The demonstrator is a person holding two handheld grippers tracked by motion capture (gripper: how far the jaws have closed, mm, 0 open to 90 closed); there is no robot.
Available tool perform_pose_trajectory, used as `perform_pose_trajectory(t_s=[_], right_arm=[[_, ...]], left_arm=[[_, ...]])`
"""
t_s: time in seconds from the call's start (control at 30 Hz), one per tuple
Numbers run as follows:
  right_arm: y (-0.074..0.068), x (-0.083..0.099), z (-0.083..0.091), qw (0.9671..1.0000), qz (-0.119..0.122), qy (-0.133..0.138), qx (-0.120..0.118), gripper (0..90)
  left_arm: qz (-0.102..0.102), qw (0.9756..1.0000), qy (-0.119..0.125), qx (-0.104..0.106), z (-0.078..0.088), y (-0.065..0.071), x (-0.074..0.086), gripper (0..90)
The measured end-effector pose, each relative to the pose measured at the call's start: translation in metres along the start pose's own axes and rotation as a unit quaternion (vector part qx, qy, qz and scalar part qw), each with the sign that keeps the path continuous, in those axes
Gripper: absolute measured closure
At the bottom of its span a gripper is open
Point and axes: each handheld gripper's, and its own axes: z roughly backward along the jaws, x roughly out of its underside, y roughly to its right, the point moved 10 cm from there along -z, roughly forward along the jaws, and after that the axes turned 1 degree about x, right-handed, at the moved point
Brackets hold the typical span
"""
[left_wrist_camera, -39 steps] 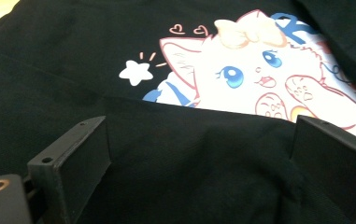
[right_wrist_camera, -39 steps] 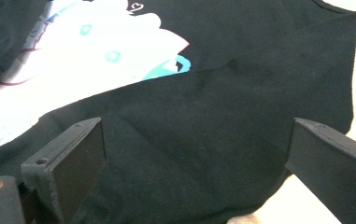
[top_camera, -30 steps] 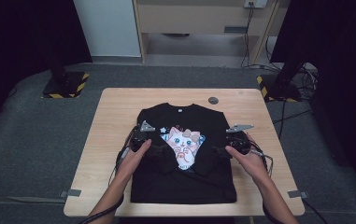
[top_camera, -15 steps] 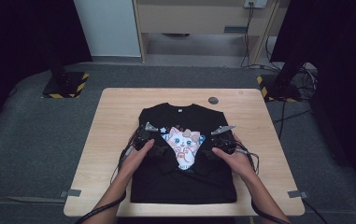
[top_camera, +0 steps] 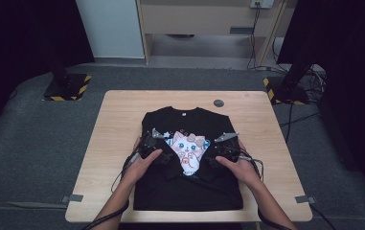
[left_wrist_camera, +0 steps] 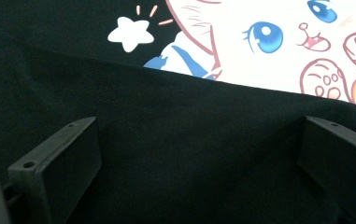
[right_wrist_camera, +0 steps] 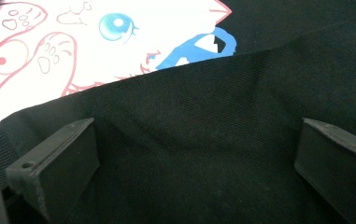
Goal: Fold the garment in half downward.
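So the person's got both hands down on a black t-shirt (top_camera: 189,163) spread flat on the wooden table (top_camera: 118,129), collar pointing away from them. Left gripper (top_camera: 152,153) and right gripper (top_camera: 222,154) sit either side of the cat print (top_camera: 187,146), each on a folded-in flap of black cloth. Jaws on both are spread wide, nothing pinched, fabric lying right between them. The shirt's long axis runs straight away from the person, so each fold edge lies just inward of its own gripper. Neither hand looks nearer. Further back there's a small round disc (top_camera: 218,103) on the table.
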Motion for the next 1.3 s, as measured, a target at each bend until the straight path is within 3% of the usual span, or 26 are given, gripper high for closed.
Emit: perform_pose_trajectory(t_s=[0.17, 0.47, 1.3], right_arm=[[-0.006, 0.004, 0.003, 1.0000, 0.001, -0.003, -0.001, 0.7], [-0.017, 0.011, 0.009, 1.0000, 0.001, -0.008, -0.002, 0.7], [-0.040, 0.033, 0.028, 0.9999, 0.010, -0.009, -0.009, 0.7]], left_arm=[[0.003, 1.0000, 0.009, 0.000, 0.005, 0.004, 0.006, 0.0], [0.005, 0.9997, 0.015, -0.020, 0.010, 0.013, 0.016, 0.0], [0.000, 0.9995, 0.026, -0.020, 0.030, 0.040, 0.042, 0.0]])
